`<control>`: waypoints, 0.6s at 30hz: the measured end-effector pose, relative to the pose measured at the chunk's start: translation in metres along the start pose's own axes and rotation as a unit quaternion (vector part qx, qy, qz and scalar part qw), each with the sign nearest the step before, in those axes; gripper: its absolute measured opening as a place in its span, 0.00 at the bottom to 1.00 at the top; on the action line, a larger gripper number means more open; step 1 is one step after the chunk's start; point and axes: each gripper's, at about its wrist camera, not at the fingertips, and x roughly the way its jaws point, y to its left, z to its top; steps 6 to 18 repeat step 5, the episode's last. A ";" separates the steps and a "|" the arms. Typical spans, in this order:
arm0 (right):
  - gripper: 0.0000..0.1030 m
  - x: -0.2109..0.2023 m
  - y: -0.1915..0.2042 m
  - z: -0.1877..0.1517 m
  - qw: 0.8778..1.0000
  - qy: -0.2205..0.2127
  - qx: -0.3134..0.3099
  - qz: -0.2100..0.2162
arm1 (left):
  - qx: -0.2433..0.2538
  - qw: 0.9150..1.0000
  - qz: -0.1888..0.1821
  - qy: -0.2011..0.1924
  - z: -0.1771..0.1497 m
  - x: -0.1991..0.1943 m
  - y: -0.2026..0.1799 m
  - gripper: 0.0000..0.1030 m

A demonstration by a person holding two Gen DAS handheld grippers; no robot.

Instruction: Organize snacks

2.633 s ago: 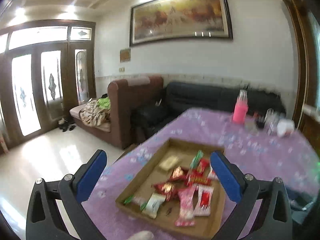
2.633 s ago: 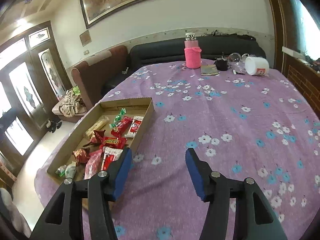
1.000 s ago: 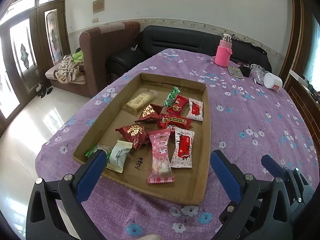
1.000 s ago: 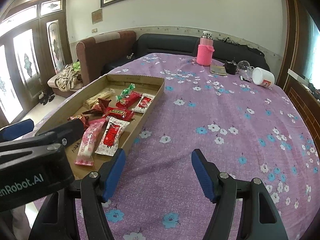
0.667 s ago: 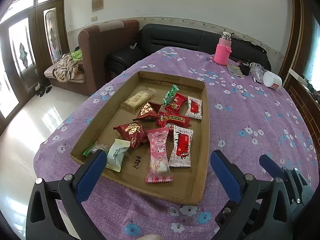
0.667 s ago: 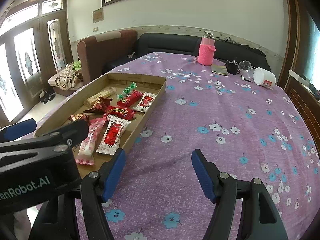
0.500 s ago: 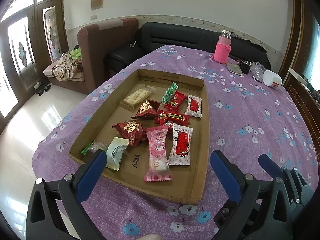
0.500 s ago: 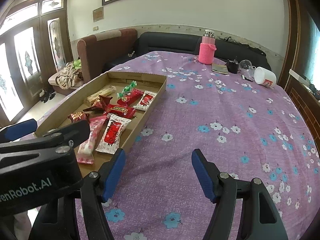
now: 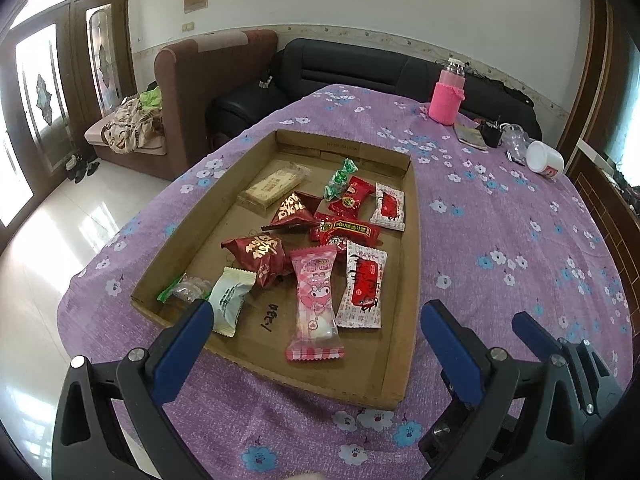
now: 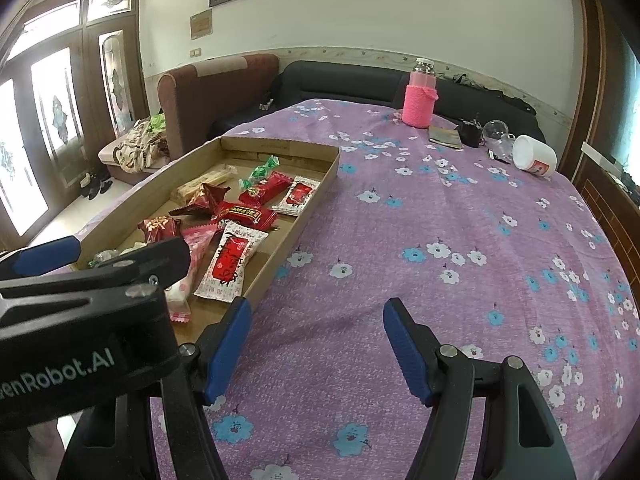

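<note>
While both tongs, left gripper (image 9: pixel 314 330) and right gripper (image 10: pixel 318 330), are held agape, empty, cardboard tray (image 9: pixel 412 240) seen left, wrapped snacks (image 9: pixel 316 296) scattered inside.

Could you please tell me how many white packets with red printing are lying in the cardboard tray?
2: one white-and-red packet near the tray's front right beside the pink packet, another farther back along the right wall. None seems hidden.

A shallow cardboard tray (image 9: pixel 402 264) lies flat on my counter, holding loose wrapped snacks: a pink-checked candy pack (image 9: pixel 315 300) beside a red-and-white sachet (image 9: pixel 362 286), dark red pouches (image 9: pixel 258 254), a green twisted sweet (image 9: pixel 340 179) and a tan biscuit bar (image 9: pixel 274 188).
</note>
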 end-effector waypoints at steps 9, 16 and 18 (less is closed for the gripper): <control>0.71 -0.001 -0.004 0.002 1.000 -0.004 0.001 -0.007 | 0.014 1.000 0.005 -0.015 0.007 -0.005 -0.005 1.00; 0.71 -0.001 -0.004 0.002 1.000 -0.004 0.001 -0.007 | 0.014 1.000 0.005 -0.015 0.007 -0.005 -0.005 1.00; 0.71 -0.001 -0.004 0.002 1.000 -0.004 0.001 -0.007 | 0.014 1.000 0.005 -0.015 0.007 -0.005 -0.005 1.00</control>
